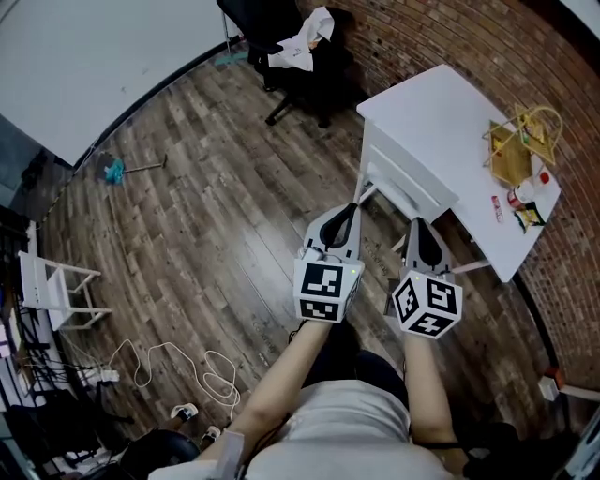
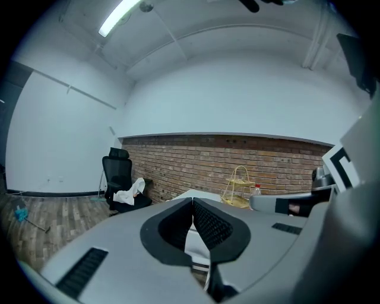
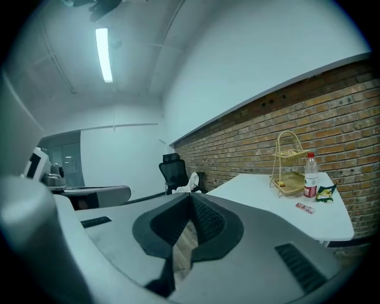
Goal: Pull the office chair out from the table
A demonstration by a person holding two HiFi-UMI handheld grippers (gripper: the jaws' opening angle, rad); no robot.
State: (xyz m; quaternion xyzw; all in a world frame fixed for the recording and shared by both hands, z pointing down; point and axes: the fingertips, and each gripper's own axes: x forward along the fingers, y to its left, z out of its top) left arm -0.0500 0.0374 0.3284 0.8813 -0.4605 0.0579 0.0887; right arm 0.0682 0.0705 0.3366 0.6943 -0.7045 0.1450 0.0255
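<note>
Head view: grippers closed nr table

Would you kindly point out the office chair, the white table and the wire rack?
office chair [image 2: 116,173]: left gripper view, backrest.
white table [image 1: 427,122]: head view, bare top.
wire rack [image 3: 288,183]: right gripper view, lower tray.

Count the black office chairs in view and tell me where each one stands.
1. The black office chair stands by the brick wall, beyond the white table, a white cloth on its seat. Others may lie out of view.
</note>
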